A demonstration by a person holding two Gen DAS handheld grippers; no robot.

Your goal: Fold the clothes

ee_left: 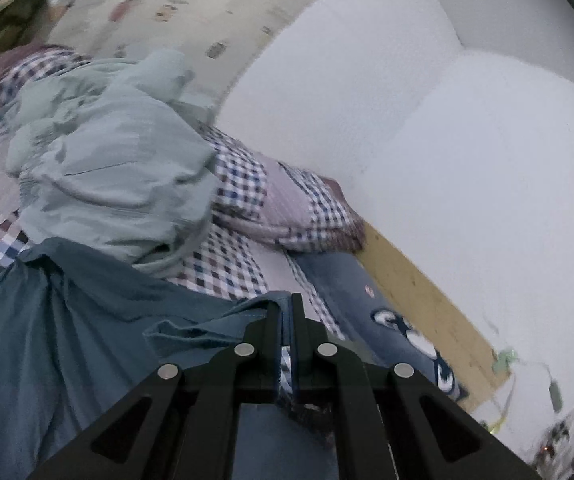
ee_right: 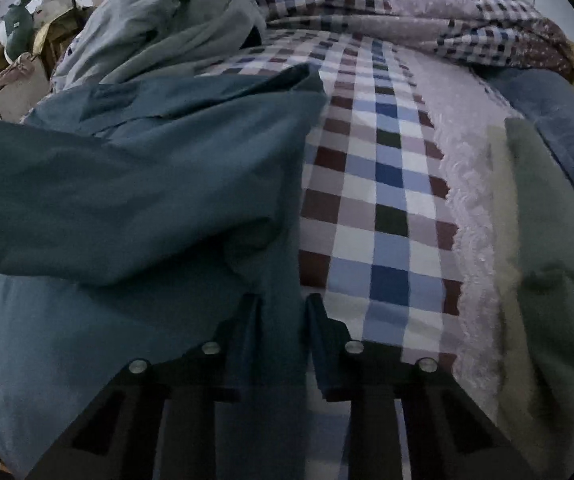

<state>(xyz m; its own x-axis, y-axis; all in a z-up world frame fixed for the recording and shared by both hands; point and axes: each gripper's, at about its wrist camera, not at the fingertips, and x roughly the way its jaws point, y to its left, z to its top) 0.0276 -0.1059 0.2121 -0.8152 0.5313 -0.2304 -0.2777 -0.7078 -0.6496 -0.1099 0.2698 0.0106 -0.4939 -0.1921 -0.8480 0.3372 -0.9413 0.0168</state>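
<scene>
Fingers of the left gripper [ee_left: 285, 312] are seen pressed nearly together on an edge of one teal garment [ee_left: 67, 340], a thin fold of cloth pinched between the 2 black jaws. In the right wrist view, the 2 jaws of the right gripper [ee_right: 283, 308] are set a little apart, w/ teal cloth filling the gap btwn them; a firm hold is suggested, though actual contact w/ the pads can't be confirmed.

The teal garment [ee_right: 127, 200] is spread in loose folds over a checked bedspread [ee_right: 383, 184], at the lower left of both views. A 2nd garment, pale grey-green [ee_left: 115, 168], is heaped just beyond it, touching the teal one's far edge. A 3rd piece, olive-grey cloth [ee_right: 543, 248], is seen at the right of the right wrist view, apart from the teal garment, w/ a strip of lilac fringed fabric [ee_right: 463, 184] btwn it and the checks.

One checked pillow or bolster [ee_left: 287, 208] is laid against a white wall [ee_left: 447, 160]. One blue printed cloth [ee_left: 367, 320] is lying beside a yellow wooden edge [ee_left: 427, 292]. Room clutter at the upper left of the right wrist view is too blurred to be identified.
</scene>
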